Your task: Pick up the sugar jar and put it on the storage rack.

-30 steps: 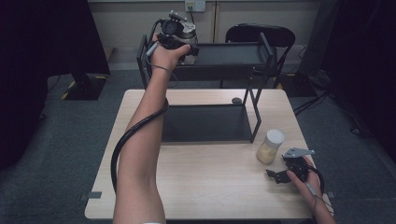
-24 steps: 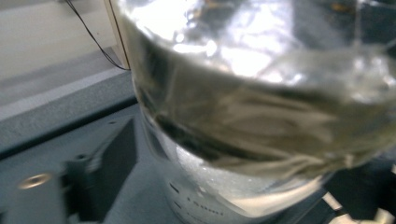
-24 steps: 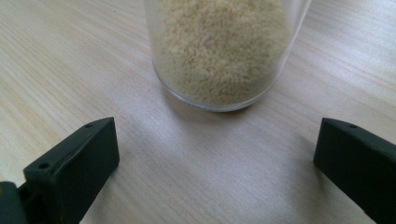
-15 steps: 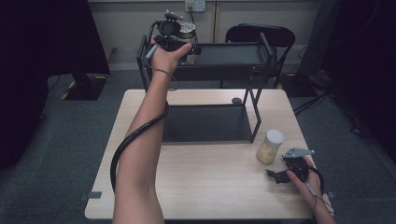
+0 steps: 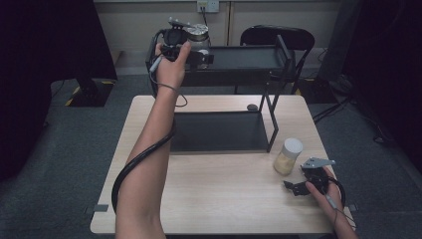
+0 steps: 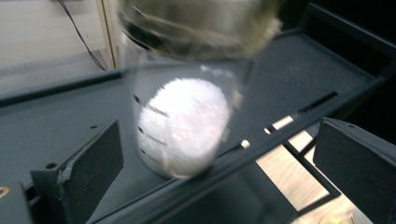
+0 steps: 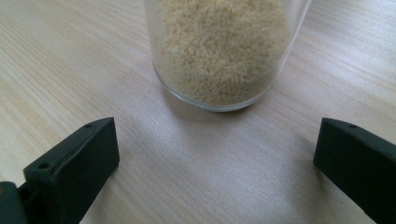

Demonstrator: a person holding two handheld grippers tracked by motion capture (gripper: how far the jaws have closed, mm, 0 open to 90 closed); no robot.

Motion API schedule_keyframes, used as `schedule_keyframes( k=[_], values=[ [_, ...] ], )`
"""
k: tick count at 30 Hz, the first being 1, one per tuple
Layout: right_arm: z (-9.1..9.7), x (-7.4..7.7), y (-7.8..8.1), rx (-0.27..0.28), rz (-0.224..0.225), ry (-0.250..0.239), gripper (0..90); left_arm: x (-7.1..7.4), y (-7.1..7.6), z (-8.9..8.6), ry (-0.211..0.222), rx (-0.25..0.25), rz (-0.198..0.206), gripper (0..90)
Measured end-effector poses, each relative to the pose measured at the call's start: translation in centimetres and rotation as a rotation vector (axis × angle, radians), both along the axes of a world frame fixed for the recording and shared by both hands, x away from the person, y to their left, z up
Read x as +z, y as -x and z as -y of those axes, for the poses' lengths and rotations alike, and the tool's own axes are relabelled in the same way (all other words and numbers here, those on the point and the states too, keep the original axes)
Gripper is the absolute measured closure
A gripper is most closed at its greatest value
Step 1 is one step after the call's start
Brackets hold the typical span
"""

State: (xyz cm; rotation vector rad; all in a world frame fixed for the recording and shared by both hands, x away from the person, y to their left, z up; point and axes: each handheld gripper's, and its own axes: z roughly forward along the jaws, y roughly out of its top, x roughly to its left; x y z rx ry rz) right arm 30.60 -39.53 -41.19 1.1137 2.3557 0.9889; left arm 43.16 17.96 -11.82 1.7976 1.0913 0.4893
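Jars are the business here, one at each end of the job. My left gripper [image 5: 191,50] is up at the top tier of the black metal two-tier rack [image 5: 249,57], and its jaws stand wide apart with nothing pressed between them; the clear glass jar of white powder with the metal lid [image 6: 184,121] stands upright on that shelf just ahead of them, near the shelf's front lip. I judge it is set there so the rack carries it and the worktop is freed. A second ago these jaws were clamped around that jar; they have just been opening, and the jar now stands clear between them, touched by neither pad. My left hand has also drawn a little toward me and to the left along the shelf since then.

My right gripper [image 5: 298,188] rests low on the pale wooden worktop [image 5: 224,199], jaws wide and holding nothing, aimed at the clear plastic jar of yellowish grains with the white lid [image 5: 288,157], which stands upright just beyond them, beside the rack's leg. It looks lined up for the next pick, and it sits as it did in the earlier pictures.
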Motion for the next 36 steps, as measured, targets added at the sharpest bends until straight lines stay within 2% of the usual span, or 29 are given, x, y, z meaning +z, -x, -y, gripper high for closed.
schedule_keyframes(
  k=[11, 22, 36],
  values=[
    [0.0, 0.0, 0.0, -0.001, 0.000, 0.000, 0.0, -1.9, 1.4, -0.4, 0.010, -0.065, 0.014, 1.3],
    [0.0, 0.0, 0.0, -0.001, 0.000, 0.000, 0.0, -4.7, 1.8, -1.2, 0.056, -0.124, -0.015, 1.3],
    [0.0, 0.0, 0.0, -0.001, 0.000, 0.000, 0.0, -8.0, 2.6, -0.9, 0.051, -0.159, -0.027, 2.2]
  ],
)
